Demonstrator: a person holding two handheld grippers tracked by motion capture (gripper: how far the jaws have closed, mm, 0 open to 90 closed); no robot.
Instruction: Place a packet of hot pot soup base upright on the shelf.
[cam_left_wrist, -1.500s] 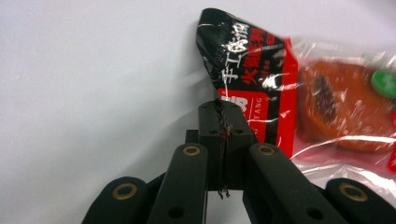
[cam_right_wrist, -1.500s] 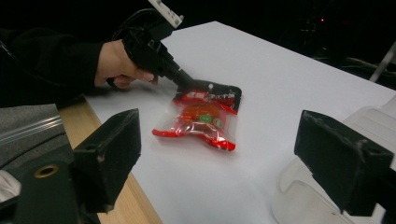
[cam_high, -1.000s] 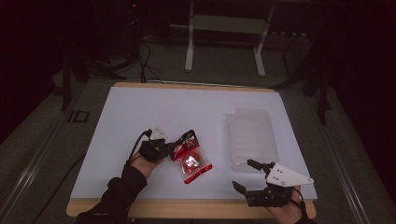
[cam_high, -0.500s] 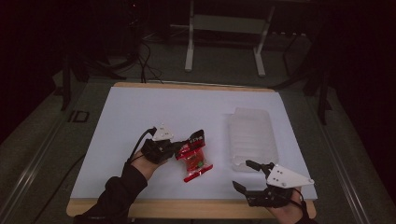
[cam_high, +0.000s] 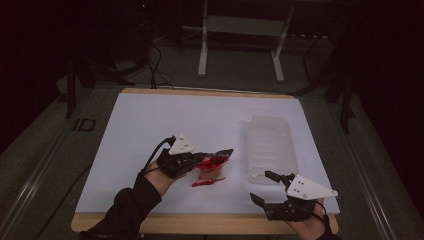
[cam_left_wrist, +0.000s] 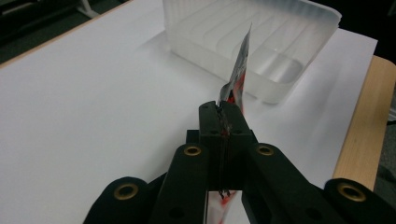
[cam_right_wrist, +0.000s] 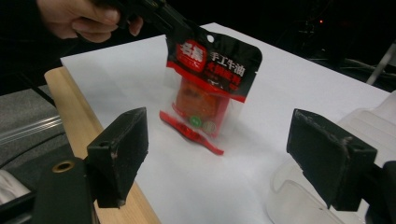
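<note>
The left tool (cam_high: 216, 159) was clamped tight on the top edge of a red and black snack pouch (cam_high: 210, 166), its 2 black jaws pressed together with the foil pinched between them. In the left gripper view the pouch (cam_left_wrist: 237, 74) rose edge-on from the closed jaws and pointed toward the clear plastic tray (cam_left_wrist: 280, 70). In the right gripper view the pouch (cam_right_wrist: 209, 88) hung upright from its top corner, where the left tool (cam_right_wrist: 161, 16) gripped it, with a hand (cam_right_wrist: 88, 18) wrapped around that tool. The pouch showed white Chinese lettering on a black band, a clear window with an orange-red block inside, and a red bottom seam that lay on or just above the white counter (cam_right_wrist: 289, 84); which of the 2 could not be told.

In the high view the pouch sat near the middle of the counter's (cam_high: 150, 125) front half, left of the clear plastic tray (cam_high: 270, 145) and apart from it.

The right tool (cam_high: 261, 189) stood wide open and gripped nothing; its jaws had just been closing a little, with nothing pressed between them. It rested near the front right edge of the counter, just in front of the tray, well apart from the pouch.
</note>
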